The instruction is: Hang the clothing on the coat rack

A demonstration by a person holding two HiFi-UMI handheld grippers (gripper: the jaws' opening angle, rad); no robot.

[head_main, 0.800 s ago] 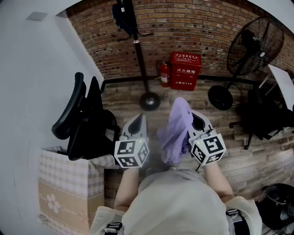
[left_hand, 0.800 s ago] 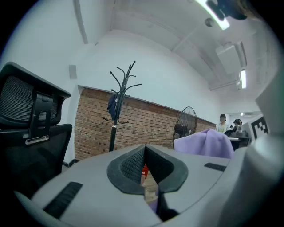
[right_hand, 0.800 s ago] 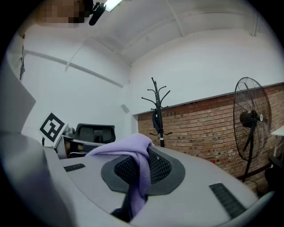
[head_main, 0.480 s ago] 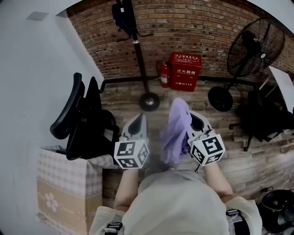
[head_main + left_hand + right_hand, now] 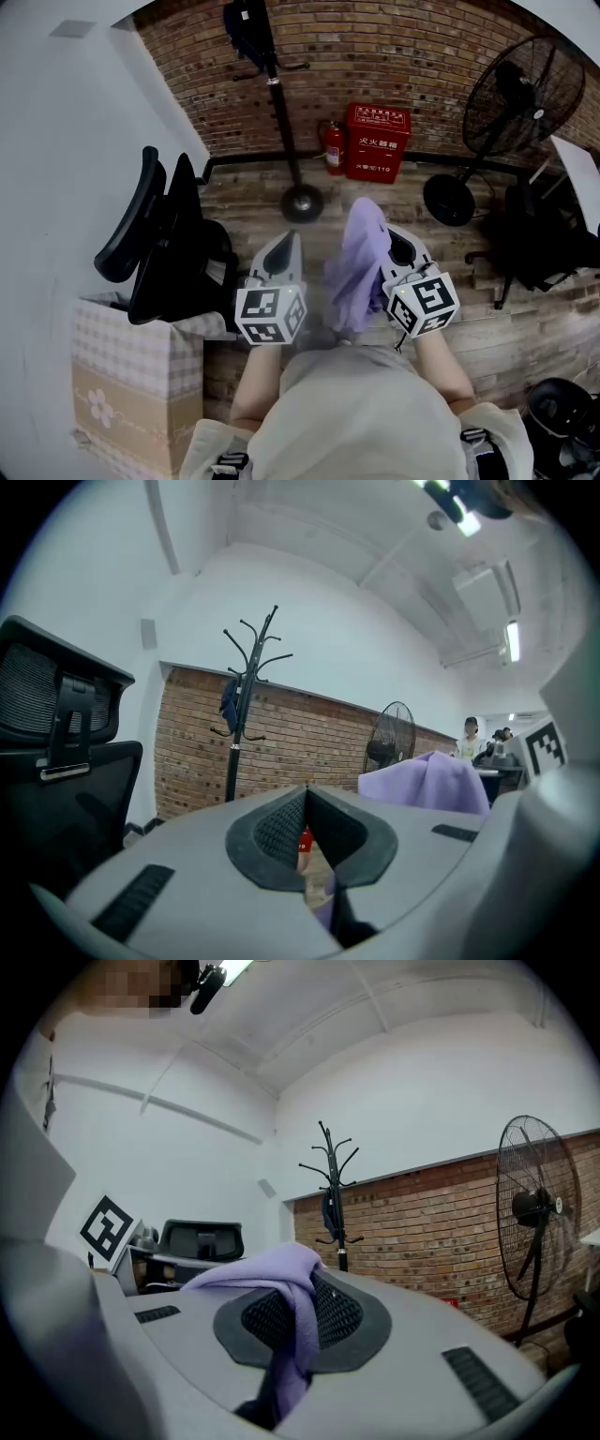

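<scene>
1. The coat rack [image 5: 272, 94] is seen well ahead of both grippers, against the brick wall [image 5: 422, 56]. A dark garment [image 5: 246, 23] is already hung near its top. The hooks are not yet reached, so the hanging itself is judged to be undone.
2. The purple clothing [image 5: 361, 262] is lifted clear of the floor and carried. It is bunched over the inner side of the right gripper [image 5: 405, 251] and draped down between the two grippers.
3. The right gripper is clamped on a fold of the clothing, which is pinched between its pads and trails below them in the right gripper view.
4. The left gripper [image 5: 281, 255] is closed with its pads touching at the tips, and nothing is held in it.
5. What is left, as judged: the gap to the rack is to be closed, the clothing raised to a free hook and released.
6. Open wood floor [image 5: 375, 202] is left straight ahead of the grippers up to the rack's round base [image 5: 302, 202].
7. To the left of the left gripper, an office chair [image 5: 159, 244] and a cardboard box [image 5: 131, 384] are set close, so room there is tight.
8. To the right of the right gripper, a standing fan [image 5: 511, 103] is kept well apart.
9. A red cabinet [image 5: 378, 142] and an extinguisher [image 5: 335, 150] are placed just beside the rack's pole, right of the approach line.
</scene>
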